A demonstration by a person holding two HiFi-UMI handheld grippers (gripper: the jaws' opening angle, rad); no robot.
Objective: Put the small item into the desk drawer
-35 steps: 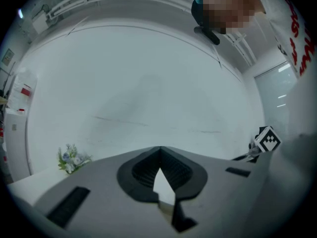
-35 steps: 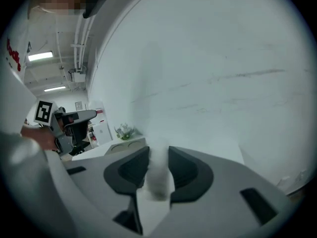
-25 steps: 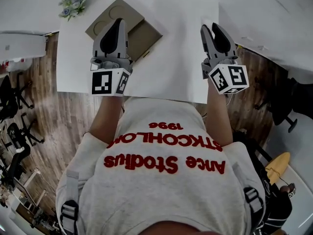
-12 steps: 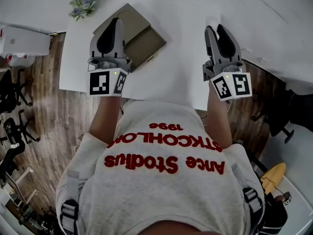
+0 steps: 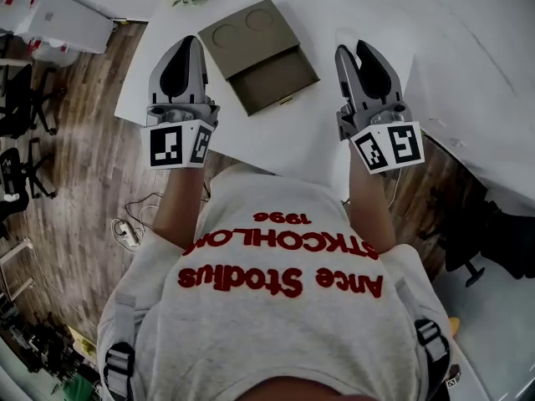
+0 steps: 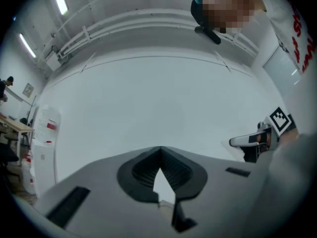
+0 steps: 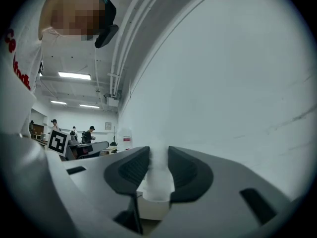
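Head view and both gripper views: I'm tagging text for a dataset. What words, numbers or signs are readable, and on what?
"1996": red print, upside down, on the grey sweatshirt.
"STKCOHLOM": same sweatshirt, ends creased, uncertain.
"Ance Stodfus": same sweatshirt, letters uncertain.
Marker cubes on the left gripper and right gripper: black-and-white square codes, no words.
Red label on white box: too small.

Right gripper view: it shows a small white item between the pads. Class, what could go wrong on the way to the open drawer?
The white item may slip from the right gripper. The open drawer is a small target, so a release could miss it. The shut left gripper, close by, might nudge the box.
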